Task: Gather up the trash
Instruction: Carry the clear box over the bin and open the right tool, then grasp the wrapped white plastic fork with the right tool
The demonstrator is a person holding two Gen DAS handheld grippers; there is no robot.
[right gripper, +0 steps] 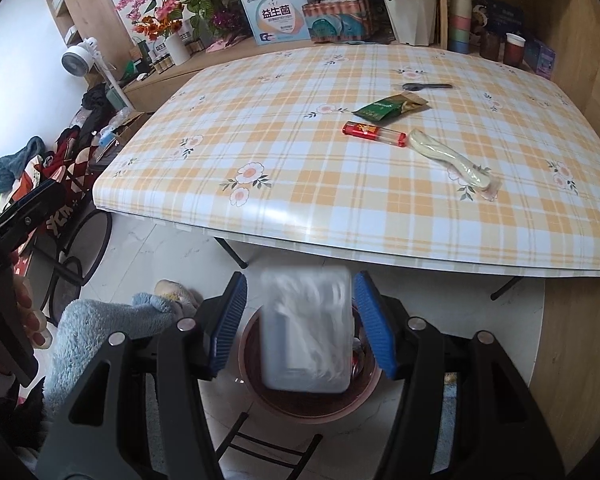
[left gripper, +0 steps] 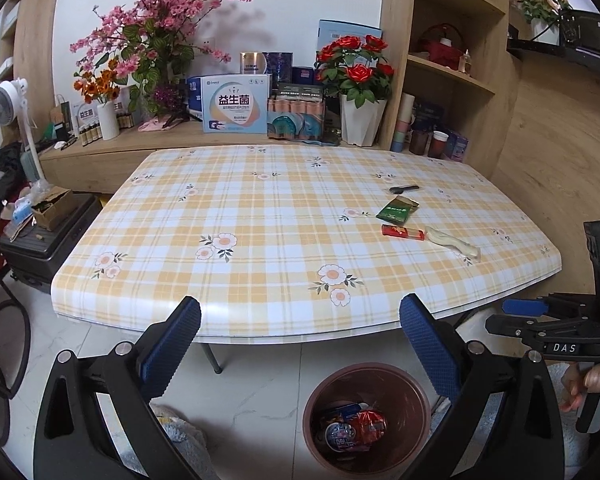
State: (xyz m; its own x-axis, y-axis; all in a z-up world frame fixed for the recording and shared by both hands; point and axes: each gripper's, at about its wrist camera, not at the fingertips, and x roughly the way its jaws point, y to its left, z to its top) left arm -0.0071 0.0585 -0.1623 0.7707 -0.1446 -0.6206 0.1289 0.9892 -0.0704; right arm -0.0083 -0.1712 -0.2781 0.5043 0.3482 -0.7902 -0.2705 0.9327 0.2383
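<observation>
Nearest us, the right gripper (right gripper: 300, 280) hangs over the bin (right gripper: 256, 394) on the floor. A white plastic pack (right gripper: 305, 332) sits between its jaws at mid width, directly above the bin's mouth. The pack is blurred while the pads (right gripper: 232, 320) are sharp, and thin gaps show on both sides, so the jaws don't seem to press it.

The left gripper (left gripper: 300, 304) has its jaws wide apart w/ nothing between them, pointing past the counter's near edge. Red and blue wrappers (left gripper: 360, 426) already lie in the bin.

The counter (right gripper: 300, 184) has a yellow plaid cloth w/ flowers. On its right half, near to far, are:
- a cream item in clear wrap (right gripper: 452, 158)
- a red lighter (right gripper: 374, 133) just beside it
- a green packet (right gripper: 384, 108)
- a small dark object (right gripper: 426, 87), too small to ID

Behind the counter, a wooden ledge carries a light-blue box (left gripper: 236, 104), pink blossoms (left gripper: 172, 12) and potted red roses (left gripper: 356, 64).
</observation>
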